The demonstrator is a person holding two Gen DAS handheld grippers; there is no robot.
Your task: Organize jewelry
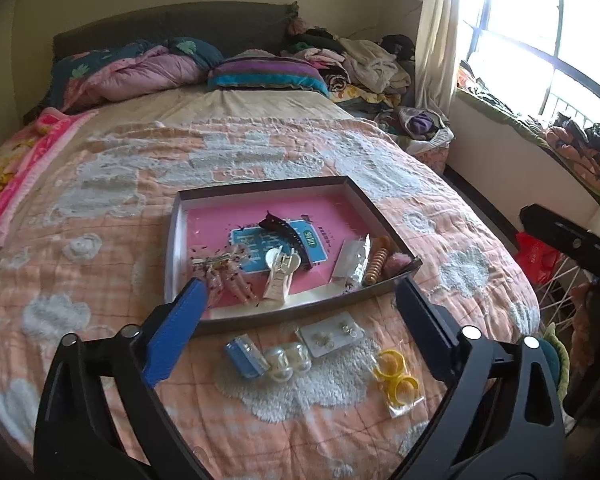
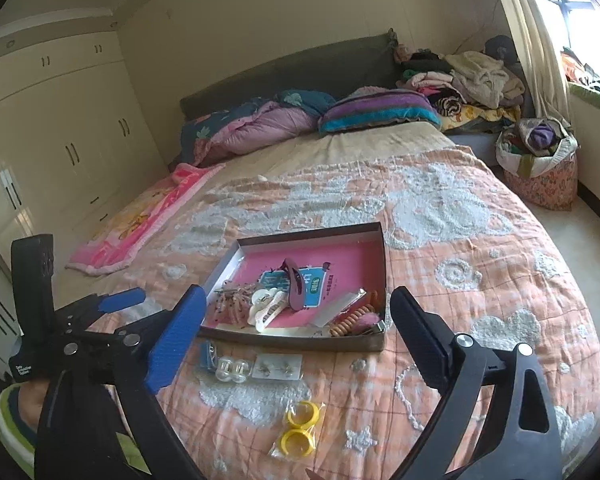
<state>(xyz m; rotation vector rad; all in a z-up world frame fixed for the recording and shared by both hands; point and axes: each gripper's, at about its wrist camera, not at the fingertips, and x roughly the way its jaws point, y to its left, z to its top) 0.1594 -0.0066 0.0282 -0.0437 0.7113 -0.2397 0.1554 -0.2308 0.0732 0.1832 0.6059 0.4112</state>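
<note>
A shallow box tray (image 1: 260, 188) (image 2: 308, 234) with a pink floor lies on the quilt. It holds a dark claw clip (image 1: 288, 236), a white clip (image 1: 278, 280), a spiral hair tie (image 1: 376, 266) and other small pieces. On the quilt in front of it lie a blue packet (image 1: 244, 354), a pearl pack (image 1: 286, 360), a white earring card (image 1: 334, 334) and bagged yellow rings (image 1: 396, 376) (image 2: 300, 424). My left gripper (image 1: 300, 284) hovers open above the tray's near edge, holding nothing. My right gripper (image 2: 298, 294) is open and empty too, above the same edge.
The bed carries a pink blanket (image 2: 140, 220) at its left, pillows (image 2: 376, 114) and piled clothes (image 2: 476, 76) at the head. A fabric basket (image 2: 540, 160) stands on the floor at the right. A wardrobe (image 2: 60, 140) lines the left wall.
</note>
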